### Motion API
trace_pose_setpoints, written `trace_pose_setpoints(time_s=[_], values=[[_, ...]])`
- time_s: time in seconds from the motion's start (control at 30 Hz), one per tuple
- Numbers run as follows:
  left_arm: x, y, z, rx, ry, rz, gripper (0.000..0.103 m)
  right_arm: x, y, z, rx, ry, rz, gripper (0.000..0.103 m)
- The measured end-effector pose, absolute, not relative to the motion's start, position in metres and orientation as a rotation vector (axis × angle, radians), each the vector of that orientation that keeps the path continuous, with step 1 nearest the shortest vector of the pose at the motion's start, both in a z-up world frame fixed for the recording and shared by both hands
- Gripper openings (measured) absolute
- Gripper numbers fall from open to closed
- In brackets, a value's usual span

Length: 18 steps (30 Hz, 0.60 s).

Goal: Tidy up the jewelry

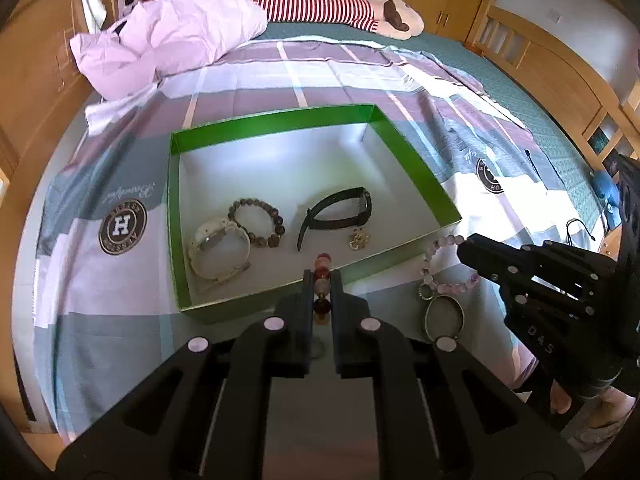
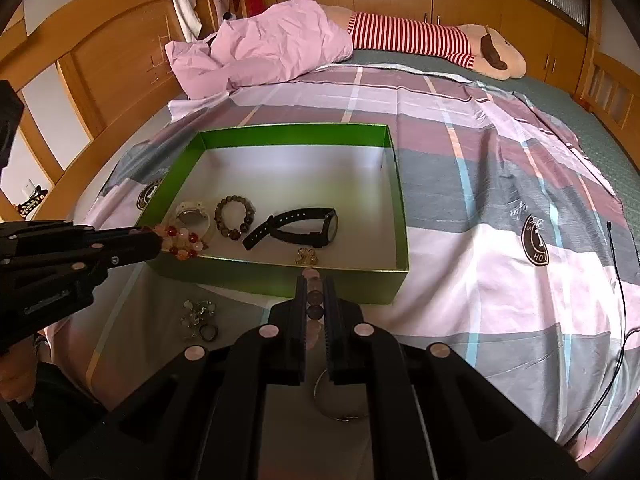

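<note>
bead bracelets point(image 1: 322, 280) clamped above green box point(image 1: 412, 168)

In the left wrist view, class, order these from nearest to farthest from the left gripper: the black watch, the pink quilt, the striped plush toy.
From the left gripper:
1. Black watch, in the green box, just ahead.
2. Pink quilt, far left on the bed.
3. Striped plush toy, along the far edge.

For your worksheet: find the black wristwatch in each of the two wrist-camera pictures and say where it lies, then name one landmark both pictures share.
Left wrist view: the black wristwatch lies in the green box, right of centre, right of the brown bead bracelet.
Right wrist view: the black wristwatch lies near the box's front wall, just left of picture centre.
Shared landmark: the green box.
</note>
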<state>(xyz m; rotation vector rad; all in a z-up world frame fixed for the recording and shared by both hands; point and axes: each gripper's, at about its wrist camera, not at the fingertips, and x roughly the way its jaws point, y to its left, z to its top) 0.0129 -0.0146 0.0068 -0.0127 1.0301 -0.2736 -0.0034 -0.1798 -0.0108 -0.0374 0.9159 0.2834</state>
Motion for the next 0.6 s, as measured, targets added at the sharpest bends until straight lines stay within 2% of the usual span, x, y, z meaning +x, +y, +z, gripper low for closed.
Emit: trace_pose_setpoints(time_s=[0.33,0.6], values=[[0.007,-0.006,-0.022,-0.143,1.145,-0.433,0.008,-0.010,-0.166,-0.034,0.017,0.998,0.384,0.008],[-0.003,-0.025,-0.069,-0.086,1.280,-0.417,0.009,-0.016,-0.161,-0.078,-0.033,1.137,0.321,0.011]])
